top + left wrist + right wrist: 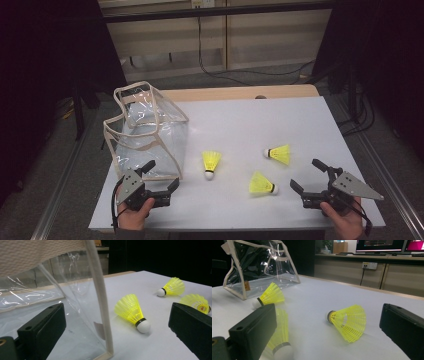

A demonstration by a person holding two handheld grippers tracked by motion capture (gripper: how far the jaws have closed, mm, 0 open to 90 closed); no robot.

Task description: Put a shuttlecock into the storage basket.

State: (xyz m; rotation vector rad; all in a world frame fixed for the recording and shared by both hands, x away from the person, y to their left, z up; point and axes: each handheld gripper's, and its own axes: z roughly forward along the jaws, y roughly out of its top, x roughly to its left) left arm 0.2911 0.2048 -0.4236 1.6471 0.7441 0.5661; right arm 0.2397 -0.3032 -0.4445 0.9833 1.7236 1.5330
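Three yellow shuttlecocks with white corks lie on the white table (250, 120): one (211, 164) near the bag, one (279, 153) to the right, one (262, 184) closer to me. A clear plastic bag (145, 135) with beige trim stands open at the left. My left gripper (161, 174) is open at the bag's front corner. In the left gripper view the trim edge (100, 302) and the nearest shuttlecock (131, 311) lie ahead between the jaws, untouched. My right gripper (306, 175) is open, and a shuttlecock (348, 322) lies ahead of its jaws.
A wooden strip (240, 93) runs along the table's far edge. Cables (220, 70) trail on the floor behind, by a low cabinet. Metal rails (390, 175) flank the table. Bare tabletop lies in the middle and at the back right.
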